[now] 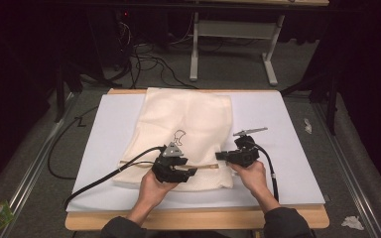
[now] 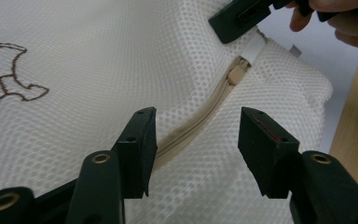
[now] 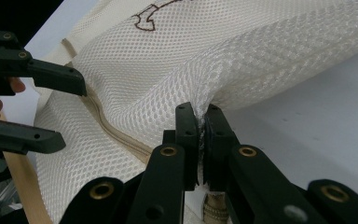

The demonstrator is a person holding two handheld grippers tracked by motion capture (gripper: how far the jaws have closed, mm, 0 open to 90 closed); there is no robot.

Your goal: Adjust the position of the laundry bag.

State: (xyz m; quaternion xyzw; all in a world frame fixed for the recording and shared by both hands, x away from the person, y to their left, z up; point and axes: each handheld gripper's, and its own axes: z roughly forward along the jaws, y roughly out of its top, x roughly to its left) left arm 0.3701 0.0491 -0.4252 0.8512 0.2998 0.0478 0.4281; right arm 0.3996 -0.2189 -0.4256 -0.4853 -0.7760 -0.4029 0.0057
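Mesh bag, cream with a brown zipper, lies flat on a white sheet on the table. Both forearms reach in from the near edge. Left gripper hangs over the zipper, jaws spread apart, one each side. Right gripper points left at the bag's right edge, jaws pressed together, pinching a fold of mesh near the zipper's end.
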